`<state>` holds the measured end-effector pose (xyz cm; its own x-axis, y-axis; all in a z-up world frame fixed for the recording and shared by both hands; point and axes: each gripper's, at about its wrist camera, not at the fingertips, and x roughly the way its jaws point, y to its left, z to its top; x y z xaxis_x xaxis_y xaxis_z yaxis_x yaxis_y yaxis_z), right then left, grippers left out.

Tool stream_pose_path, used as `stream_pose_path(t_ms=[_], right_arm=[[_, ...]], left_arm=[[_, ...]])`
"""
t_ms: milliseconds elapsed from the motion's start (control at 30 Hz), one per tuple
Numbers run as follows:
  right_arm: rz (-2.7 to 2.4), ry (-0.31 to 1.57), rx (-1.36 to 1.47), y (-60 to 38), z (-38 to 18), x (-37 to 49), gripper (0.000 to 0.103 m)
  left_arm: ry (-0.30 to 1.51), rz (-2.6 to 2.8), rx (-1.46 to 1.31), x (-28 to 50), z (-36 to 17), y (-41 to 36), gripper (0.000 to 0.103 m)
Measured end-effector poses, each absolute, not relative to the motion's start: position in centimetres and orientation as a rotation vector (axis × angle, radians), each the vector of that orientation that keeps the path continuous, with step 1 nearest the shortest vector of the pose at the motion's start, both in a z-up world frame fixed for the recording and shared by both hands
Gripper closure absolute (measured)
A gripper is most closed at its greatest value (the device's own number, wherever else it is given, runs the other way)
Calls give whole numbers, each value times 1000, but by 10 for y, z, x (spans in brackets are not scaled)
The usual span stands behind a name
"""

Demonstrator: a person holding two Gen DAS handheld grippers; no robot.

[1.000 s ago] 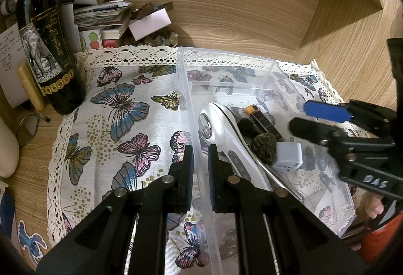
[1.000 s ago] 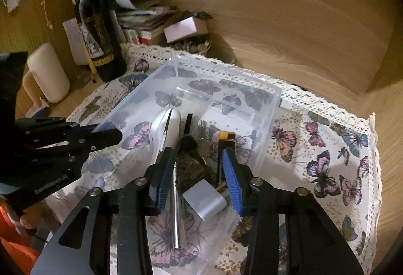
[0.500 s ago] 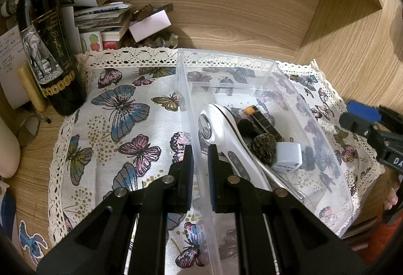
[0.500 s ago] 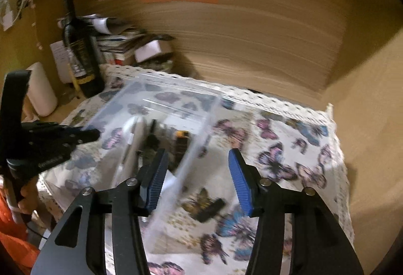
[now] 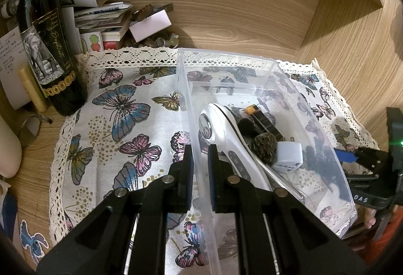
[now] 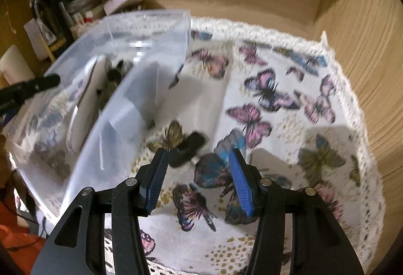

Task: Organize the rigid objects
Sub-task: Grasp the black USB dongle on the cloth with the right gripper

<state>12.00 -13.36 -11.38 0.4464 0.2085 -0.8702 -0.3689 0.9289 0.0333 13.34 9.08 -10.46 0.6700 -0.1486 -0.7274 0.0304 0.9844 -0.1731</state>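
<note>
The left gripper (image 5: 200, 169) is clamped on the left wall of the clear plastic bin (image 5: 312, 124), one pad outside and one inside, holding it steady on the butterfly cloth (image 5: 121, 119). The right gripper (image 6: 197, 174) hangs over the cloth to the right of the bin with its jaws parted and nothing pinched between them; a small black object (image 6: 187, 149) lies on the cloth just beyond its fingertips, close to the bin's right wall. Its outline is blurred, so what it is cannot be told. Inside the bin lie a long white handheld device (image 5: 226, 139), a dark cylinder with an orange end (image 5: 262, 119), a brown pinecone-like lump (image 5: 264, 148), a pale grey cube-shaped plug (image 5: 288, 156) and a thin metal rod along the bottom — so most of the sorting looks done. The black piece seems the one loose thing left on the cloth, and it probably goes in next. The cloth, lace-edged, covers a wooden desk (image 5: 32, 166) set in a wood-panelled alcove. At the cloth's far left corner stands a dark wine bottle (image 5: 45, 48), with stacked papers and small boxes (image 5: 105, 15) behind it — and orange notes are stuck on the back wall.
</note>
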Motion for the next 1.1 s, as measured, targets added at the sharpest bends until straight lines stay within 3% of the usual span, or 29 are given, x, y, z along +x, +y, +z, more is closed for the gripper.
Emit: stream_pose_path(t_ms=[567,667,1100], right_arm=[[363,1045,-194,-123,-132,140,56],[360,1041,-192,-123,-131,142,62],[342,892,-172,-124,-79,138,62]], left_arm=[[832,-98,-148,132,-104,92,93],[832,-98,-148,132,-104,92,93],[832,-98,-148,132,-104,93,93]])
